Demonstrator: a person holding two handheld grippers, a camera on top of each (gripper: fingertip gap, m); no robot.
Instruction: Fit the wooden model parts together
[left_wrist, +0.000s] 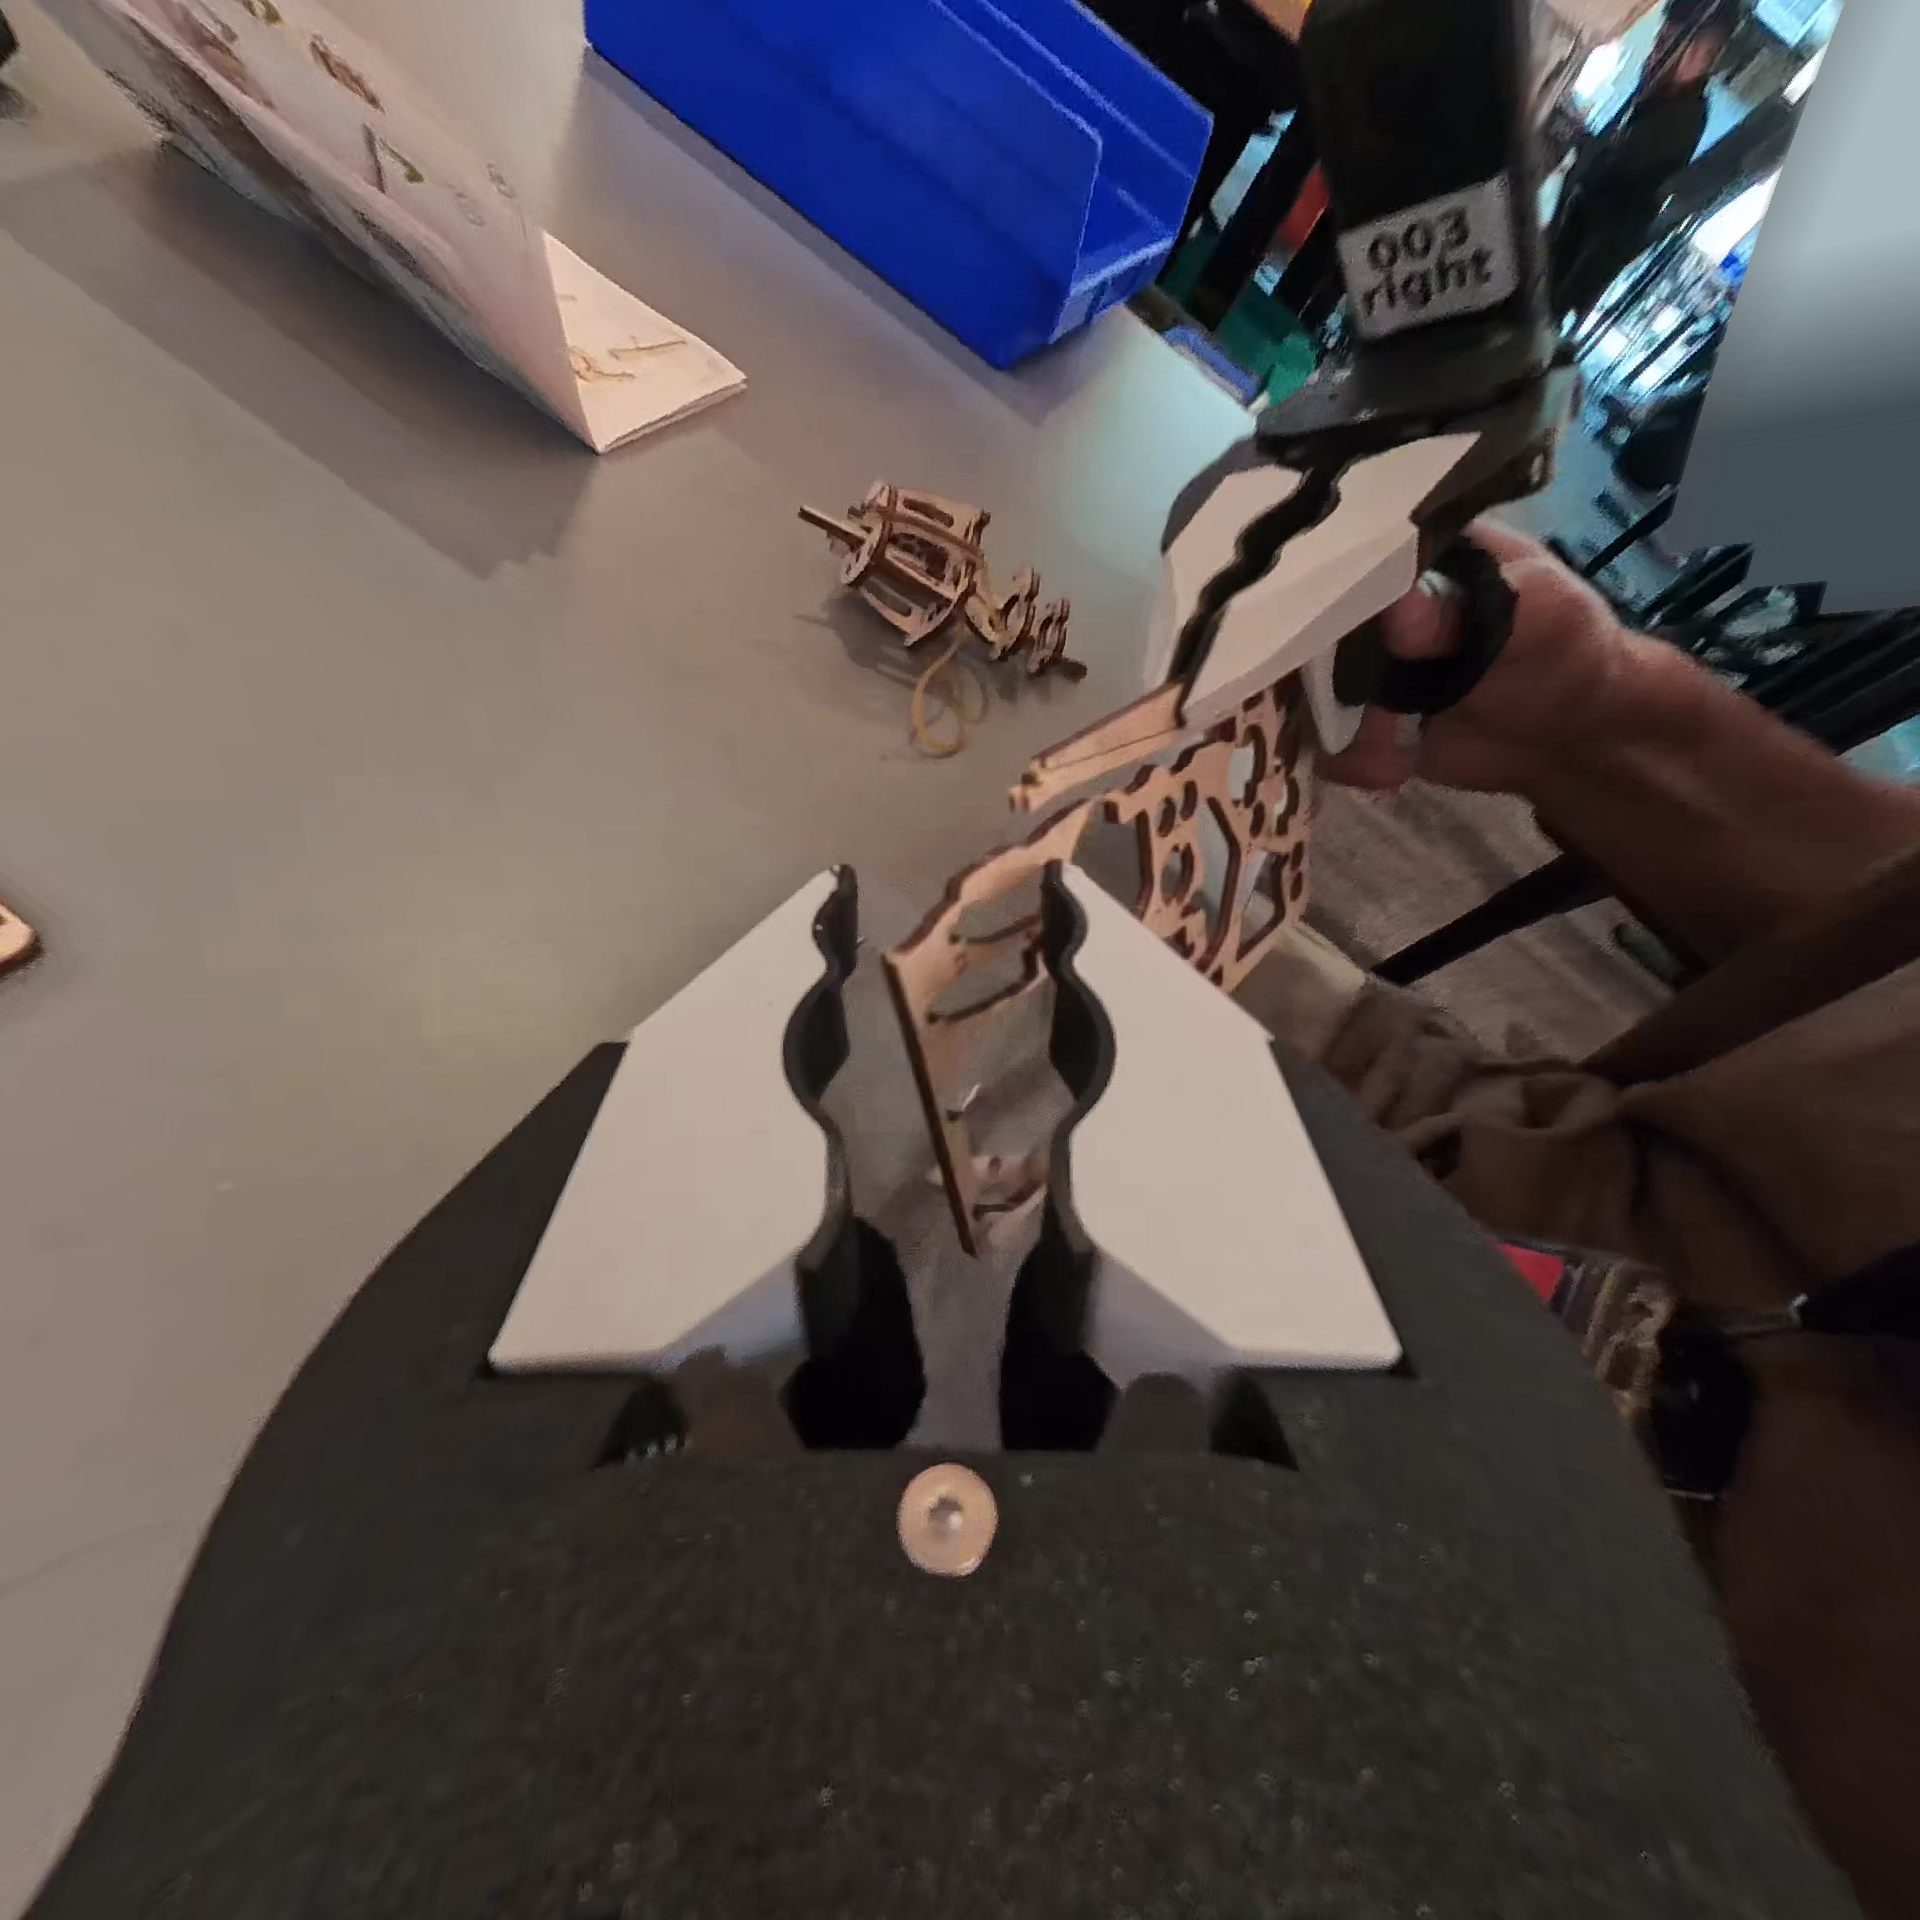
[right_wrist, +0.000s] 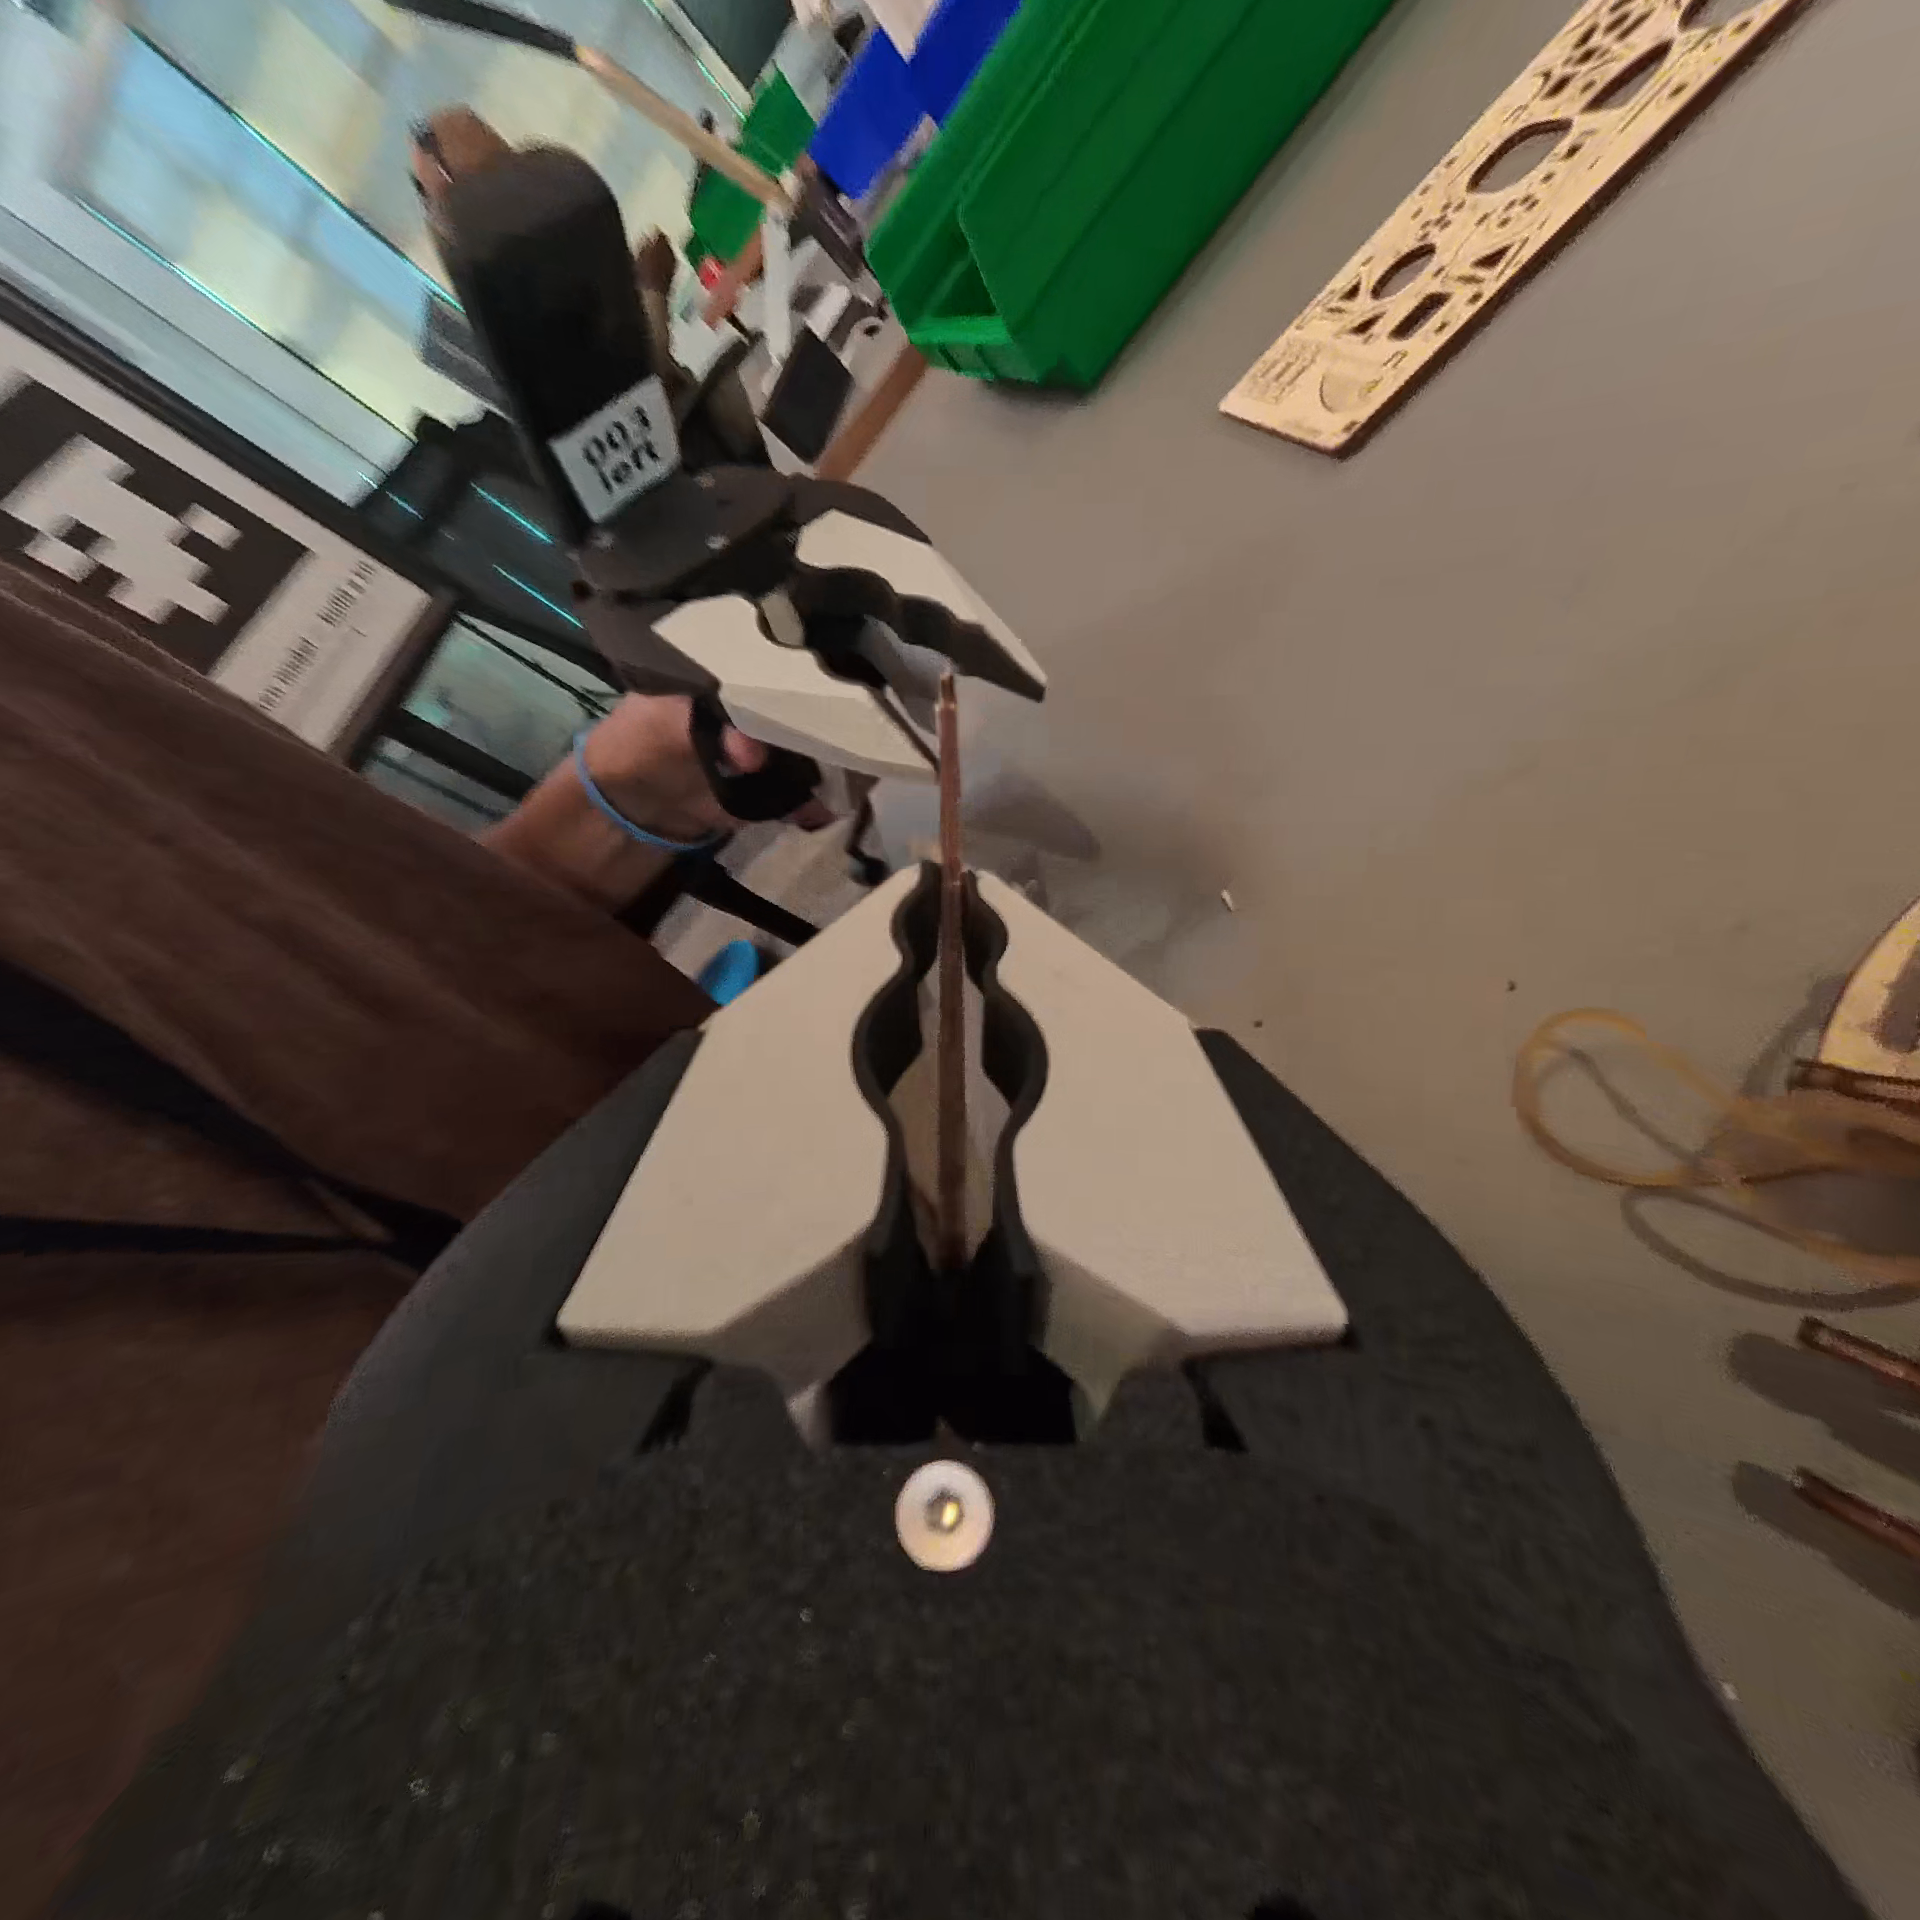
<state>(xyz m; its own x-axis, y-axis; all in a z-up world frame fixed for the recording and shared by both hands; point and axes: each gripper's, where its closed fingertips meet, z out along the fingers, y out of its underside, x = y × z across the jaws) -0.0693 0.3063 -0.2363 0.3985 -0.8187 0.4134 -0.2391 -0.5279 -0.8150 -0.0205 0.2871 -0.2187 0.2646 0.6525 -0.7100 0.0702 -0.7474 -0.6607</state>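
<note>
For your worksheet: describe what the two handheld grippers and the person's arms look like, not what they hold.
Each gripper, left gripper and right gripper, has a speckled black body, white wedge fingers with wavy black pads, a silver screw and a white label. One wrist wears a blue band; brown fabric lies near the other.

The wooden model part (left_wrist: 1195, 831) is showing pale, laser-cut plywood with dark scorched edges; the left gripper (left_wrist: 951, 914) is wearing matt white plastic fingers (left_wrist: 686, 1174) over grainy black housing; the table (left_wrist: 312, 727) is looking smooth, matt grey; the bin (left_wrist: 914, 156) is gleaming glossy blue plastic.

Close wrist views, facing, sharing table (left_wrist: 312, 727)
</note>
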